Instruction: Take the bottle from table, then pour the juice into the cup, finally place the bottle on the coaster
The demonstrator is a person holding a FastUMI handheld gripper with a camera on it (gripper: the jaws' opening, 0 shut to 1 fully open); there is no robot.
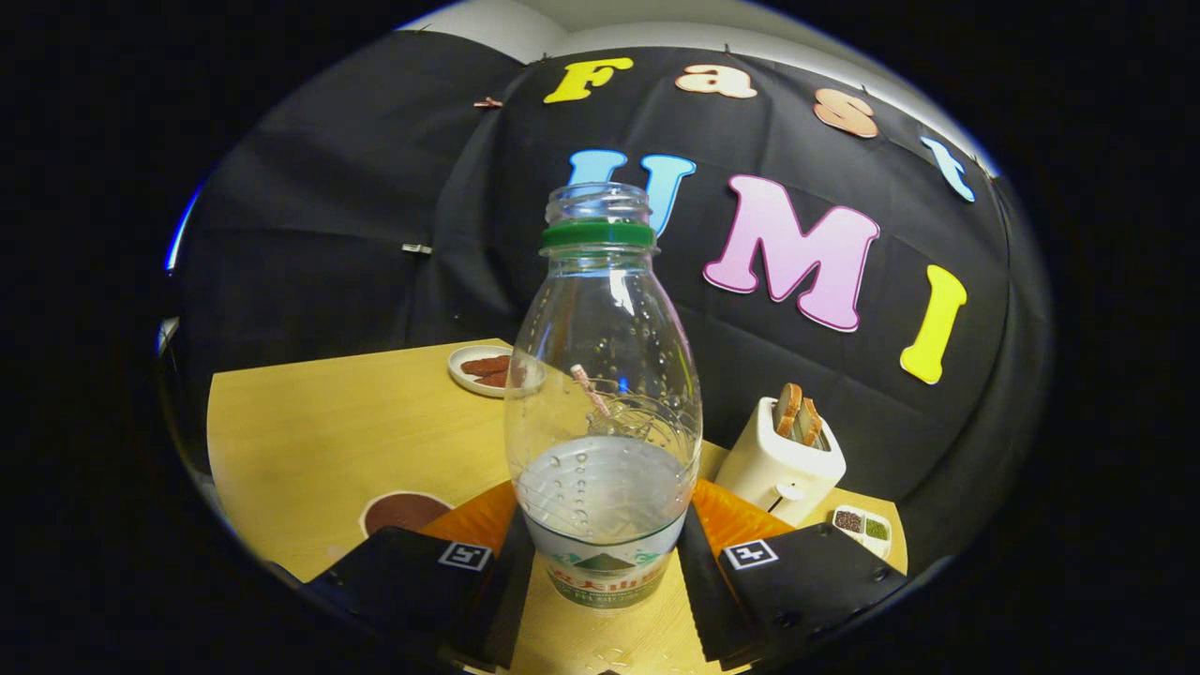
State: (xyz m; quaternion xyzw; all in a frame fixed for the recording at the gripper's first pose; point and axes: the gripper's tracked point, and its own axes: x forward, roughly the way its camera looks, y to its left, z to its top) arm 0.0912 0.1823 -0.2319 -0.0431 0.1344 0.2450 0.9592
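At centre frame the bottle (603,412) stands upright between my gripper (605,572) fingers, both pressing its lower body. I judge it light, capless, part full, slick plastic; grip low.

Bottle (603,403) stands upright between the gripper (605,572) fingers, both black pads against its lower sides, blocking the way straight ahead. Glass cup (647,424) sits right behind the bottle, seen through it; whether they touch, cannot tell. Ahead on the right, white toaster (783,461) with bread slices sticking up narrows that side, small seed dish (864,527) near it at the table edge. Left of the bottle a wide stretch of bare wooden table (319,431) is open. Brown coaster (401,512) lies flat just beside the left finger, no barrier. Plate (483,370) sits far back, low.
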